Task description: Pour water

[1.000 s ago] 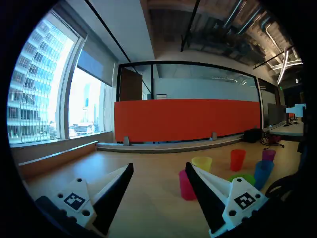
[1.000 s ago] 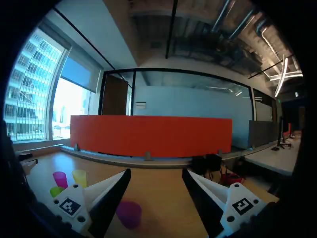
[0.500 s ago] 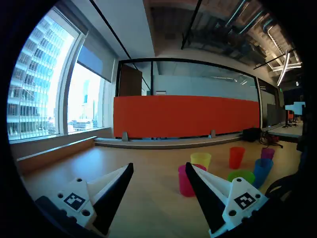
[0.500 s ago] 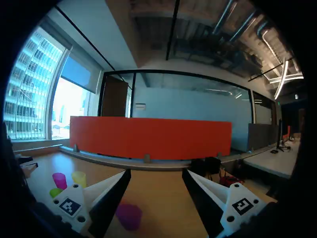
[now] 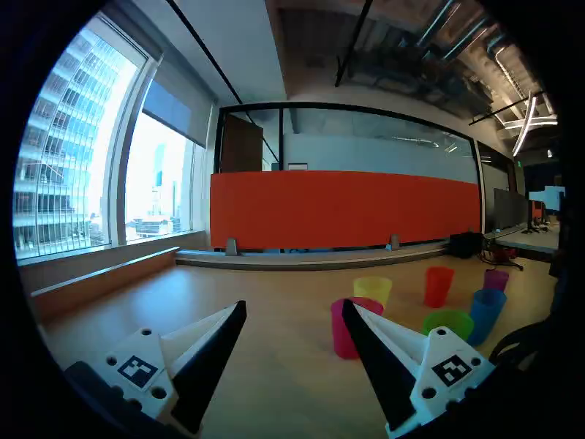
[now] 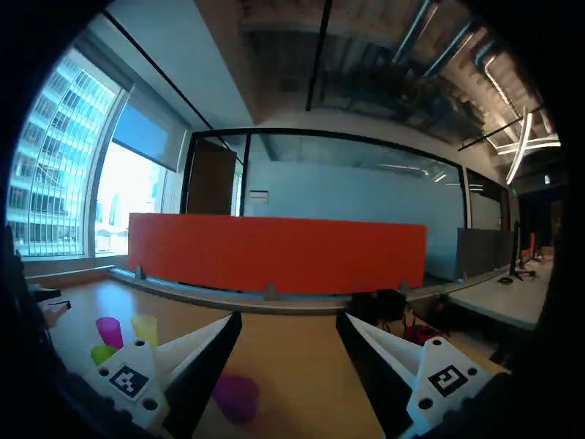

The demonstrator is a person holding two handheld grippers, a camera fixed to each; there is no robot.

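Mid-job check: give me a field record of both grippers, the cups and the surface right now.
left gripper: open, empty
right gripper: open, empty
surface: wooden table
cups standing on it: pink cup, yellow cup, red cup, purple cup, blue cup, green cup
nearest left gripper: pink cup, partly behind one finger
nearest right gripper: purple cup, seen low between its fingers, not gripped
water: none visible
backdrop: orange partition

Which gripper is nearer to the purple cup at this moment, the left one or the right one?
Right. The purple cup stands just ahead of the right gripper, near its fingers. From the left gripper it stands far off, beyond the blue cup.
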